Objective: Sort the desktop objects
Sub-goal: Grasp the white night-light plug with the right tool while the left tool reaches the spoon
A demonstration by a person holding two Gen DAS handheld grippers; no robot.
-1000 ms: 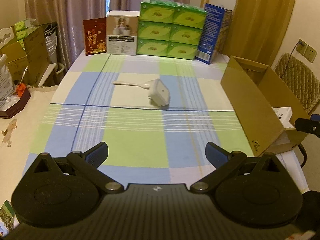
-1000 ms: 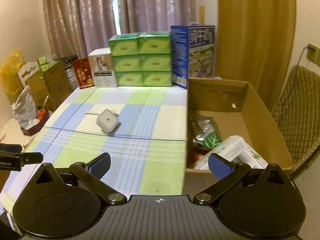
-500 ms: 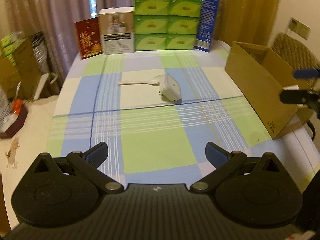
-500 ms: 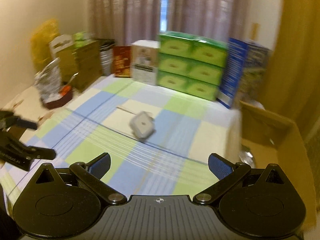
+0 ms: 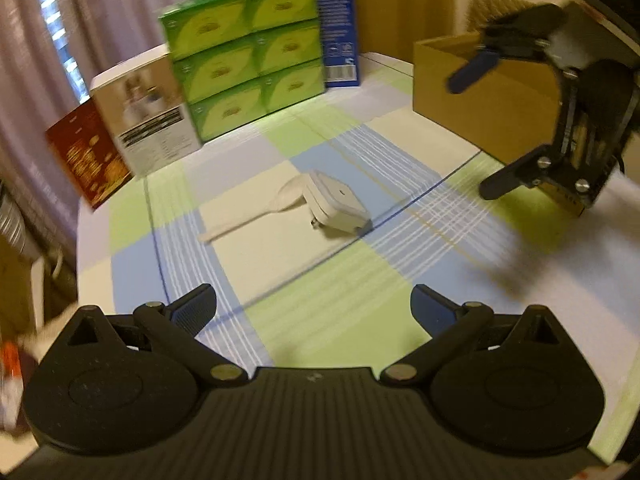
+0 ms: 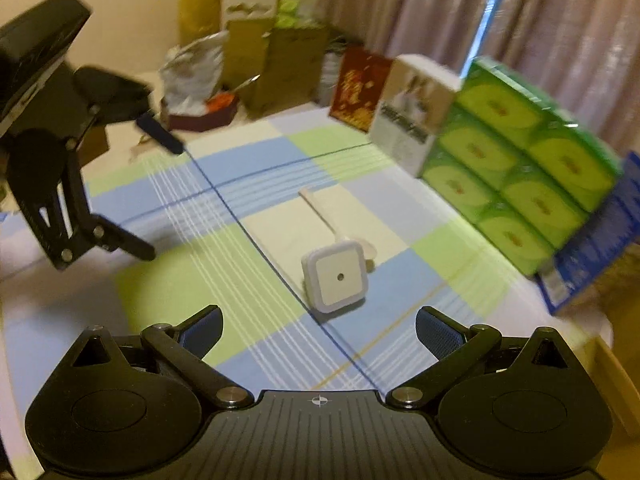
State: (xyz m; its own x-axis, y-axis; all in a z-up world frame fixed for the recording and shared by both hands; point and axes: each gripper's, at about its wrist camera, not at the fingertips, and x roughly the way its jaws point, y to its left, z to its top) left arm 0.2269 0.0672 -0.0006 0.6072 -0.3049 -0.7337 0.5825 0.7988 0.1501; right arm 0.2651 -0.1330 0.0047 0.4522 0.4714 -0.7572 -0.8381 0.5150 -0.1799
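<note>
— Checked tablecloth [image 5: 352, 320] in green, blue and cream, curtains [image 6: 400, 4] behind. Stacked green boxes [image 5: 244, 52] at 12 o'clock in the left wrist view, with a white box [image 5: 148, 116] and a red box [image 5: 84, 160] alongside at 10 o'clock.

— And the task's things?

— White square plug-in unit [image 6: 336, 276] lay mid-table, tilted on its prongs, touching the bowl end of a pale spoon [image 5: 256, 212]. Cardboard box [image 5: 480, 92] stood at 2 o'clock from the left wrist, well apart from both.

— Grippers?

— Left gripper [image 5: 314, 306] spread wide, gripped nothing. Right gripper [image 6: 318, 326] likewise wide apart and bare, plug-in unit near, just ahead at 12 o'clock. Both hovered over the cloth, facing each other across it.
</note>
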